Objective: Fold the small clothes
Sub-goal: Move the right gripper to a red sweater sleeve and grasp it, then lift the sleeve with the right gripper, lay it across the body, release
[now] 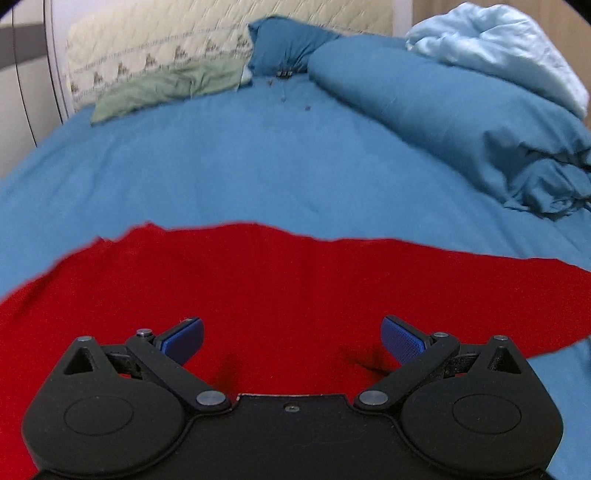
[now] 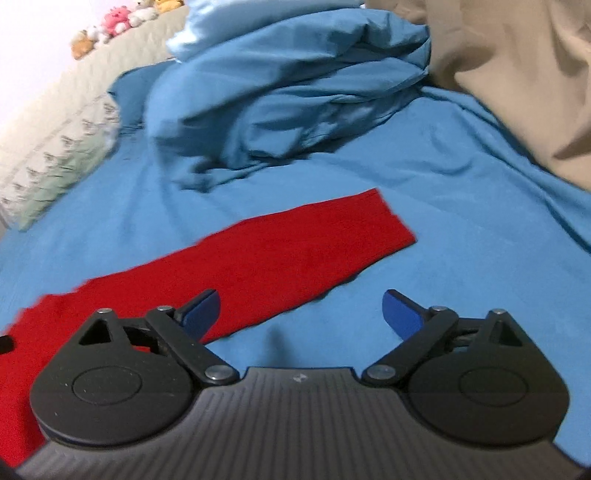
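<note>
Red knit garment [image 1: 280, 280] is spread flat on the bed's blue sheet [image 1: 229, 162], one long sleeve [image 2: 295, 243] stretched out toward a bunched-up blue duvet [image 2: 295, 85]. Left gripper [image 1: 292, 338] sits right over the red fabric with its blue-padded fingers [image 1: 186, 338] spread wide, holding nothing. Right gripper [image 2: 301, 314] is wide open too and empty, one finger over the sleeve, the other over bare sheet. Further back there's a green cloth [image 1: 166, 88] by a quilted headboard [image 1: 155, 40], plus some plush toys [image 2: 118, 20] up top.
</note>
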`<state>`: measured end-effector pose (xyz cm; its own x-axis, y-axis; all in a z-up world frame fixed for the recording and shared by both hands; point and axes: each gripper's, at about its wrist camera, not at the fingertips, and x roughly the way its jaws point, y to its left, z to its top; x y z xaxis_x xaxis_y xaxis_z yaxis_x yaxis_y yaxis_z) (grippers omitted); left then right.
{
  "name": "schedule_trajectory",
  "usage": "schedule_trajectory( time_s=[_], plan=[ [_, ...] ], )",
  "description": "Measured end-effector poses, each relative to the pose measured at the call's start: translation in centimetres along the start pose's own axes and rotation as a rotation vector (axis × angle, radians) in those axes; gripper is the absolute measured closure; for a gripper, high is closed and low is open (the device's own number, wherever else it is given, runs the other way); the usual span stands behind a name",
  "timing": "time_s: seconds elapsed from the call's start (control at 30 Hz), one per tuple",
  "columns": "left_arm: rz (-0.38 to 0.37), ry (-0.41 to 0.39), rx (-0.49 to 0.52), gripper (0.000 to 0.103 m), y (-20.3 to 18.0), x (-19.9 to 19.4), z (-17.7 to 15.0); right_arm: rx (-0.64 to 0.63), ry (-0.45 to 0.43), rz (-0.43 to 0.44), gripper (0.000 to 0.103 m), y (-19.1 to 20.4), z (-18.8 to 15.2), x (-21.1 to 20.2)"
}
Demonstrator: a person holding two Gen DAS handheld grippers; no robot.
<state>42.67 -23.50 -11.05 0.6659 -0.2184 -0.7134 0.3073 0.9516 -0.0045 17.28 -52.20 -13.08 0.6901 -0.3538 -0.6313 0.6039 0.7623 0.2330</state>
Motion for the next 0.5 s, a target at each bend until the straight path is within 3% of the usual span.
schedule_trajectory(
  time_s=[0.2, 0.27, 0.33, 0.4, 0.5],
  plan=[
    [-0.006, 0.135, -0.056, 0.000, 0.6, 5.6, -0.5, 0.034, -0.042, -0.056, 0.027, -1.9, -0.4, 5.3],
    [0.004, 0.128, -0.056, 0.000, 0.8, 6.0, -0.7, 0.038, -0.067, -0.068, 0.038, -1.9, -0.5, 5.8],
    [0.016, 0.132, -0.034, 0.000, 0.4, 6.3, -0.5, 0.020, -0.080, -0.091, 0.070, -1.8, -0.2, 6.5],
    [0.011, 0.139, -0.015, 0.000, 0.4, 6.1, -0.3, 0.027, -0.077, -0.102, 0.082, -1.9, 0.2, 6.8],
    [0.003, 0.145, -0.036, 0.000, 1.5, 5.3, 0.1, 0.052, -0.086, -0.093, 0.083, -1.5, 1.0, 6.3]
  ],
)
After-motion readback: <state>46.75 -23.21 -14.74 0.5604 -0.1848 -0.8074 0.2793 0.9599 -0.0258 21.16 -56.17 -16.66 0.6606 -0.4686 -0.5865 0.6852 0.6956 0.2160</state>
